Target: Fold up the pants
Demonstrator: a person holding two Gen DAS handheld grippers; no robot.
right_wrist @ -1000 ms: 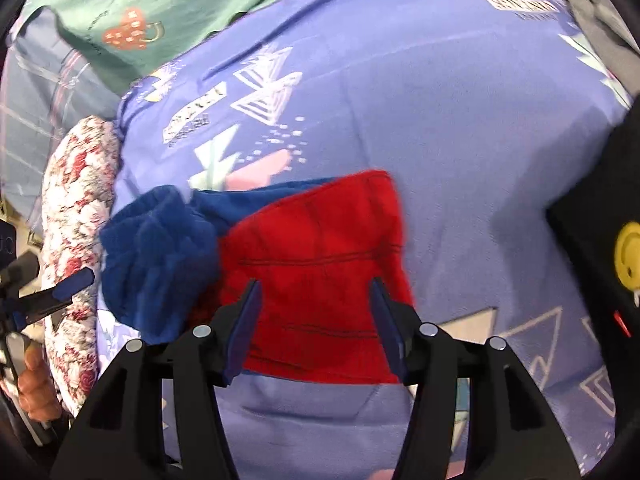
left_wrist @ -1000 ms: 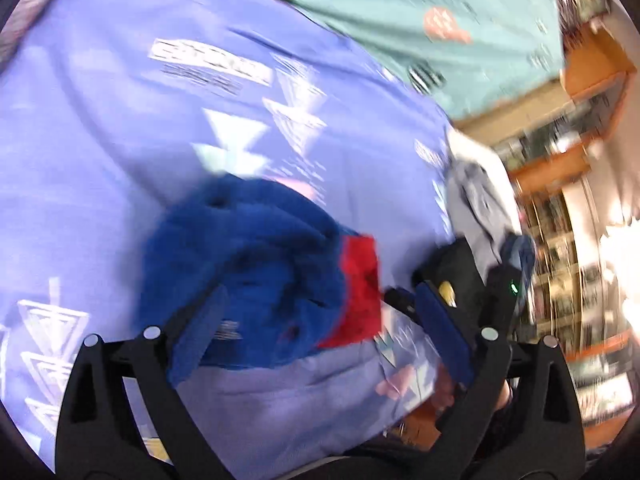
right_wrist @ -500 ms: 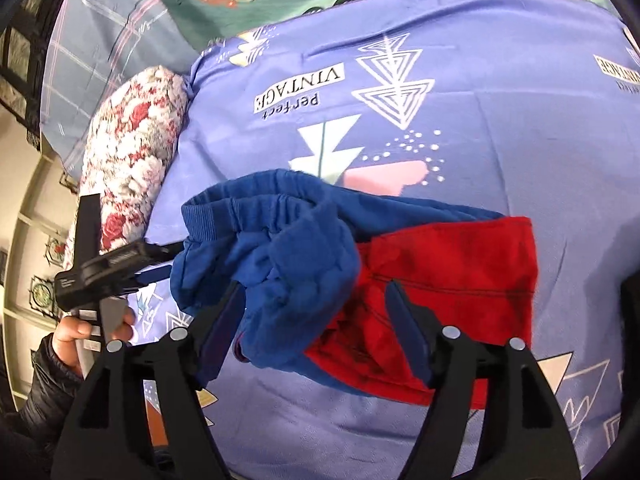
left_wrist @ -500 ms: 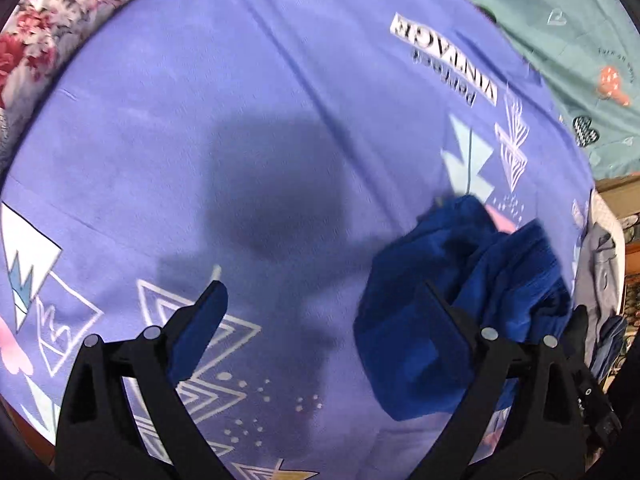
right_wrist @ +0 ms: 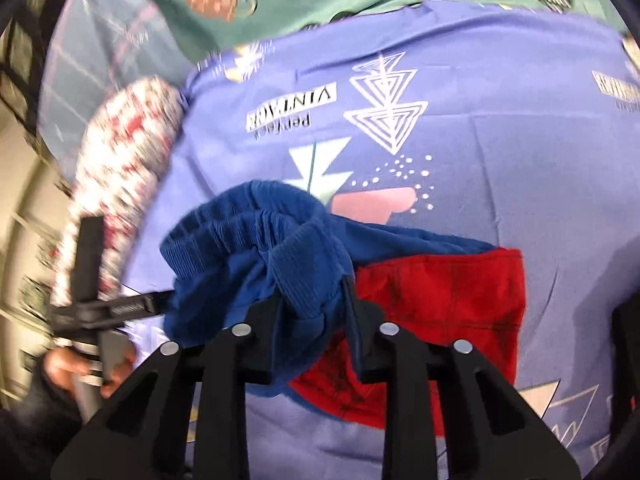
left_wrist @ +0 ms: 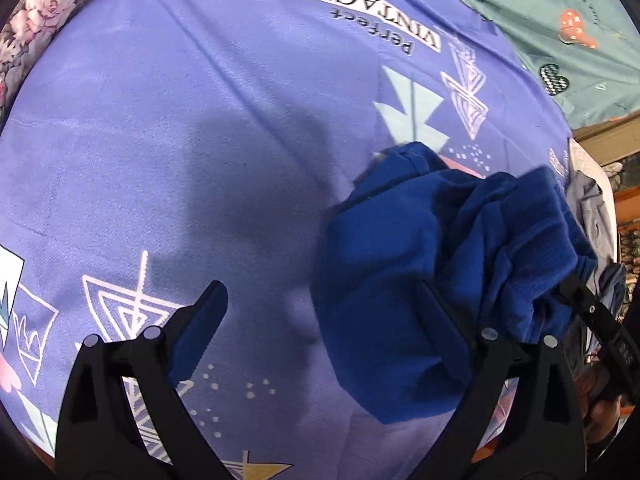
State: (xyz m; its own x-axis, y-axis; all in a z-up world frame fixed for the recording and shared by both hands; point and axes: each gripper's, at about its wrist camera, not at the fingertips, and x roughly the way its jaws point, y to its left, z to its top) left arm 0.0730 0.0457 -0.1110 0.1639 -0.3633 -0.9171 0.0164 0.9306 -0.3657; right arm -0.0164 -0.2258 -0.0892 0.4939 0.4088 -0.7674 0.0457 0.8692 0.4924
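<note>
pants (right_wrist: 280, 264) heaped on bed sheet (left_wrist: 200, 120), blue bunch left, red part right, long axis across the right view | right gripper (right_wrist: 316, 304) nearer, jaws narrowed and pinching the blue ribbed band | left gripper (left_wrist: 324, 320) jaws spread wide, nothing held, pants lying right of it

Black hand-held gripper (left_wrist: 316, 336) w/ blue pads (left_wrist: 196, 334), silver screws, bare-skin hand (right_wrist: 76, 364)

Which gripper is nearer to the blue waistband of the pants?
Right. The right gripper is shut on the blue waistband. The left gripper is open over the sheet, only its right finger against the pants.
</note>
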